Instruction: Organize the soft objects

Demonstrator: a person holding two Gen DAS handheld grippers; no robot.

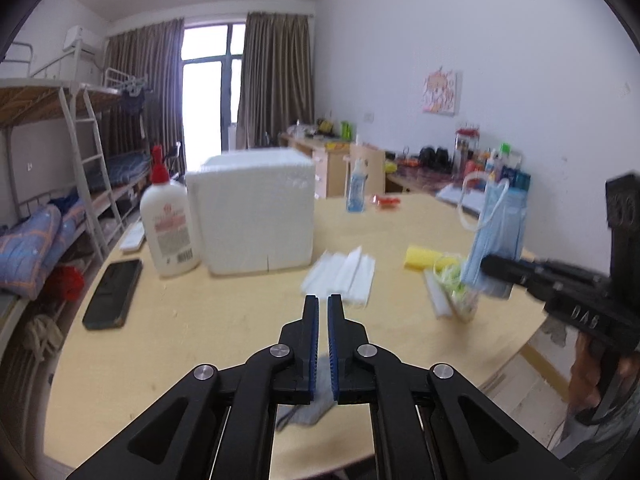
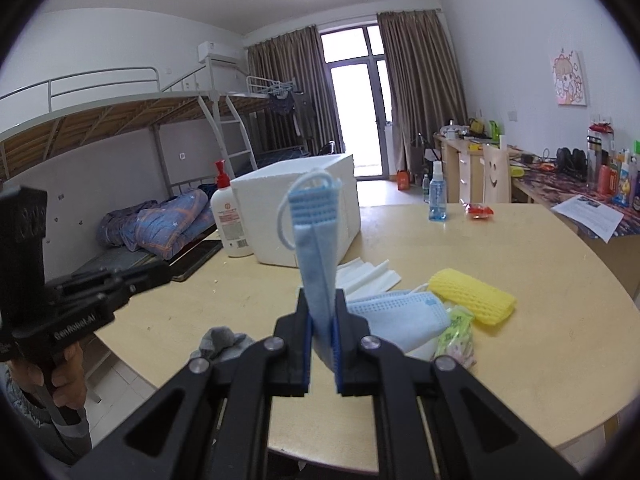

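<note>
A pale wooden table [image 2: 520, 360] spreads out below and ahead of both grippers. Farthest ahead of them on it stands a white foam box [image 2: 316, 216], with a white pump bottle [image 2: 229, 216] touching or just beside its left side and a dark phone [image 1: 113, 294] lying nearer, to the left of the left gripper.

The right gripper [image 2: 322, 312] is raised above the near edge of the table, its jaws pressed onto the lower end of a folded blue face mask [image 2: 316, 240], which stands upright from the fingers with its white ear loops at the top. Just to the right of this gripper a second blue mask [image 2: 400, 316] lies flat on the table, and beyond that a yellow foam sleeve [image 2: 472, 300]. A small clear packet with green print [image 2: 456, 332] lies beside the flat mask, in front of the sleeve. Ahead of the gripper, between it and the box, is a folded white sheet [image 2: 368, 276].

The left gripper [image 1: 323, 304] is held off to the left, its jaws drawn together with only a thin gap and nothing between them. A grey sock [image 2: 222, 342] lies on the table under it.
</note>
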